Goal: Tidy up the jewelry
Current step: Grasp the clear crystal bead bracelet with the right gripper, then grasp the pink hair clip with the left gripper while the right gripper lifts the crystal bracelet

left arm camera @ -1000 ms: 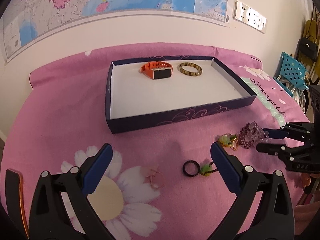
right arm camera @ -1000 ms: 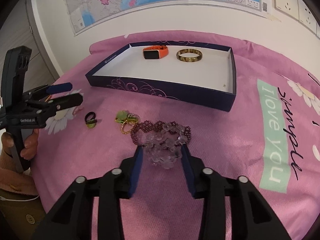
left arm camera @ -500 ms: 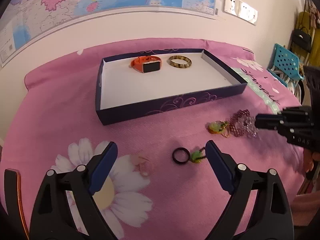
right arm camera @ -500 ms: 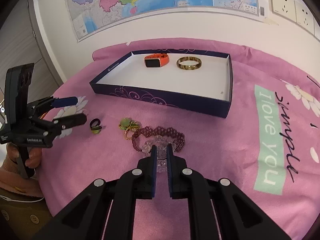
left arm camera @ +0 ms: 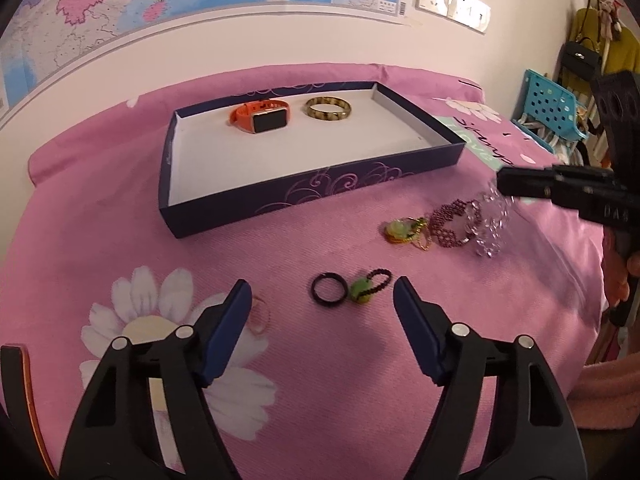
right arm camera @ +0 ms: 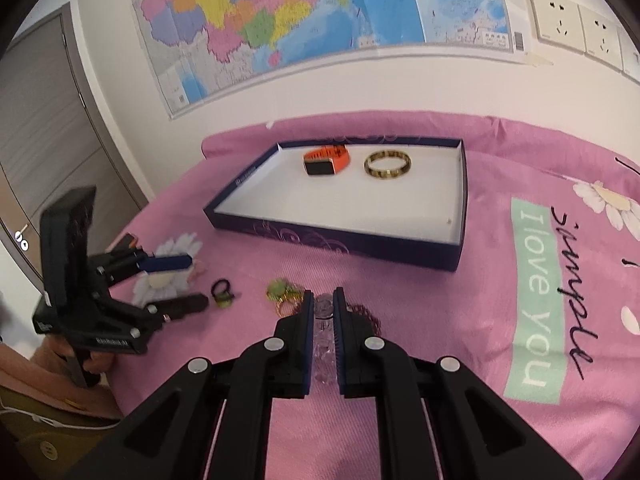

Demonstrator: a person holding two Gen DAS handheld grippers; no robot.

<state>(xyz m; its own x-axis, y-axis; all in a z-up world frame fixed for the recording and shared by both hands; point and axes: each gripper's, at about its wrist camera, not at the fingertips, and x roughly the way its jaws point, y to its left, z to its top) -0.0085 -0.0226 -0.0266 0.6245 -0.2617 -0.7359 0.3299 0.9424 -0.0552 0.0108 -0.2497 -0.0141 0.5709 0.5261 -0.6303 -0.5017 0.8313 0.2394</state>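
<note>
A dark blue box (left arm camera: 320, 190) (right arm camera: 352, 246) on the pink cloth holds an orange watch (left arm camera: 262, 116) (right arm camera: 326, 160) and a brown bangle (left arm camera: 329, 109) (right arm camera: 388, 165). My right gripper (right arm camera: 322, 304) (left arm camera: 502, 184) is shut on a clear crystal bracelet (left arm camera: 492, 220) (right arm camera: 323, 308), lifted off the cloth. A purple beaded bracelet (left arm camera: 450, 226) and a green-gold pendant (left arm camera: 404, 231) (right arm camera: 282, 294) lie beside it. My left gripper (left arm camera: 322, 296) (right arm camera: 176, 284) is open, just behind a black ring (left arm camera: 328, 289) and a green bead tie (left arm camera: 366, 290) (right arm camera: 222, 294).
A thin pink hoop (left arm camera: 258, 314) lies by the left finger. The wall with a map stands behind the box. A blue basket (left arm camera: 554, 112) and hanging bags are at far right. A door (right arm camera: 52, 152) is at the left.
My right gripper closed on the crystal bracelet and raised it off the cloth. My left gripper drew back slightly and stayed open.
</note>
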